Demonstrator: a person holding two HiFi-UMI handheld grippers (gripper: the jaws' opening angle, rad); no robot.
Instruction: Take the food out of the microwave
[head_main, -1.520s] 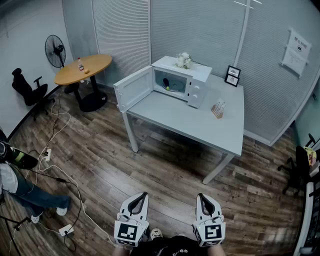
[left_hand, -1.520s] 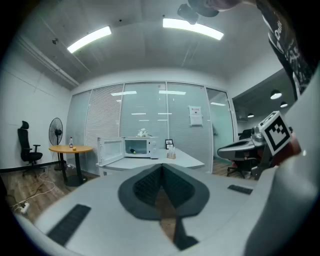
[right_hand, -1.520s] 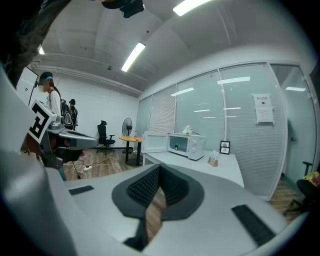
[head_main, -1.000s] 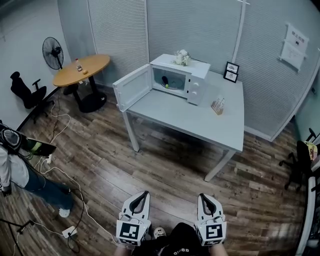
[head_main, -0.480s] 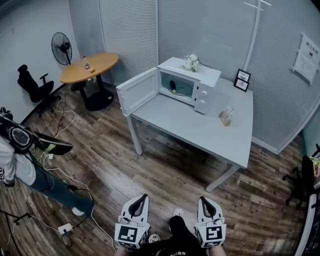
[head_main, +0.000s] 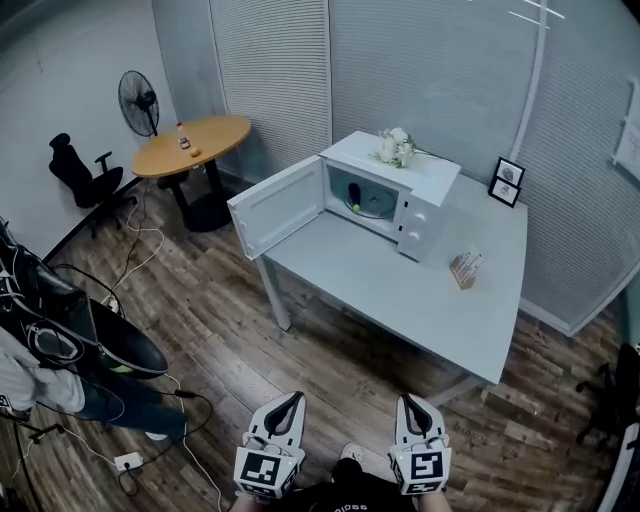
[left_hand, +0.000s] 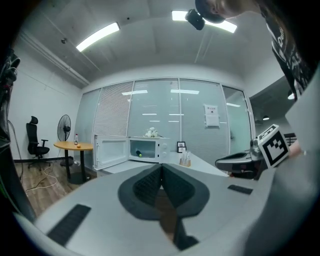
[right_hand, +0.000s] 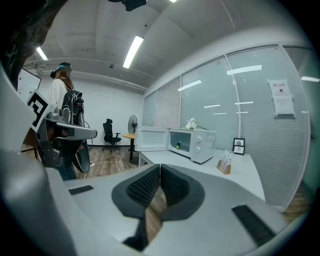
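Observation:
A white microwave (head_main: 400, 196) stands on the grey table (head_main: 420, 290) with its door (head_main: 278, 208) swung open to the left. Inside lies the food (head_main: 354, 196), a dark item with a green spot, also seen small in the left gripper view (left_hand: 139, 154) and the right gripper view (right_hand: 177, 146). My left gripper (head_main: 289, 400) and right gripper (head_main: 408, 402) hang side by side over the wooden floor, well short of the table. Both are shut with nothing between the jaws, as the left gripper (left_hand: 161, 168) and right gripper (right_hand: 159, 168) show in their own views.
White flowers (head_main: 397, 147) sit on the microwave. A wooden holder (head_main: 465, 268) and a picture frame (head_main: 508, 180) stand on the table. At the left are a round wooden table (head_main: 192, 145), a fan (head_main: 138, 100), an office chair (head_main: 85, 175), floor cables and a person (head_main: 50, 350).
The table and microwave have drawn nearer and slid right in the head view. The person at the left has come closer. Both grippers stay shut and side by side.

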